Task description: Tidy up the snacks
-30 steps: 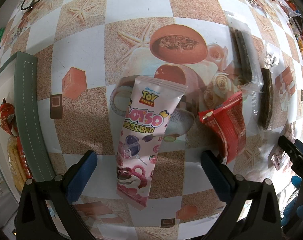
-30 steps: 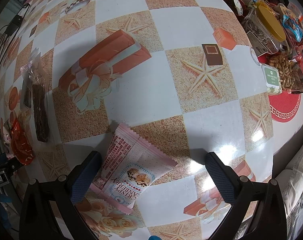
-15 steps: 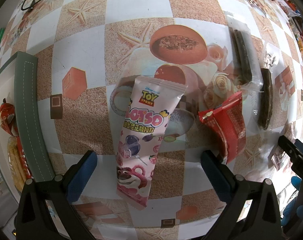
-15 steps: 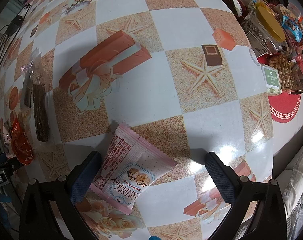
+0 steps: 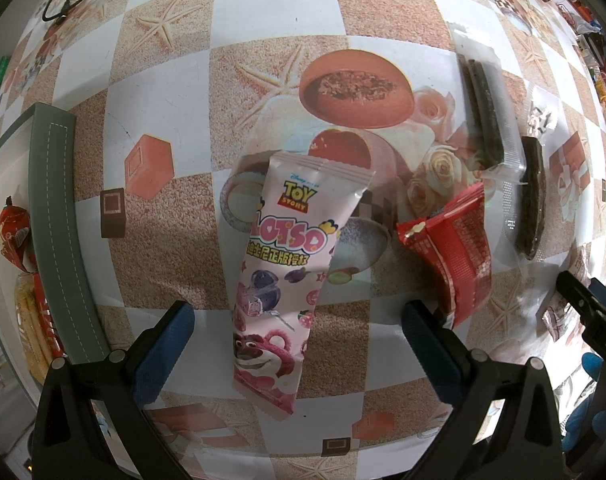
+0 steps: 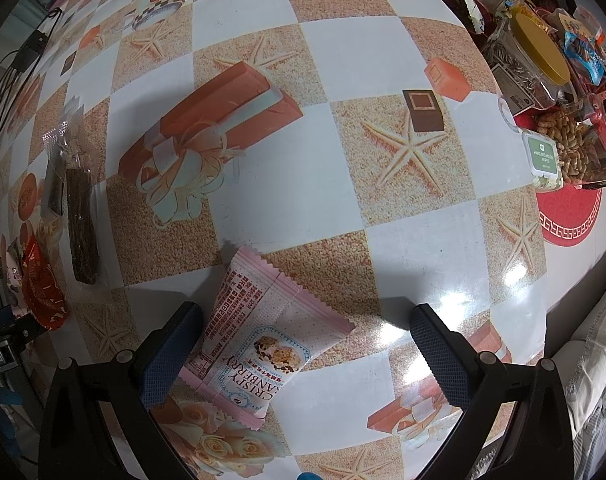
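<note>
Checkered tablecloth (image 5: pixel 263 20) is bearing loose snacks; both wide-open grippers, left gripper (image 5: pixel 299 340) and right gripper (image 6: pixel 307 344), are hovering empty, with the Lotso packet (image 5: pixel 287 264) at 12 o'clock, the cranberry packet (image 6: pixel 259 340) at 11 and the box (image 5: pixel 59 220) at 9 barely filled.

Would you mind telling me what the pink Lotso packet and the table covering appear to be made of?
The Lotso packet looks like thin printed plastic film with a satin finish: crimped, ribbed end seals and soft creases suggest it. The table covering seems to be glossy vinyl or oilcloth, judging by the printed checker and starfish pattern and bright lamp glare; glass laid on top cannot be excluded.
</note>
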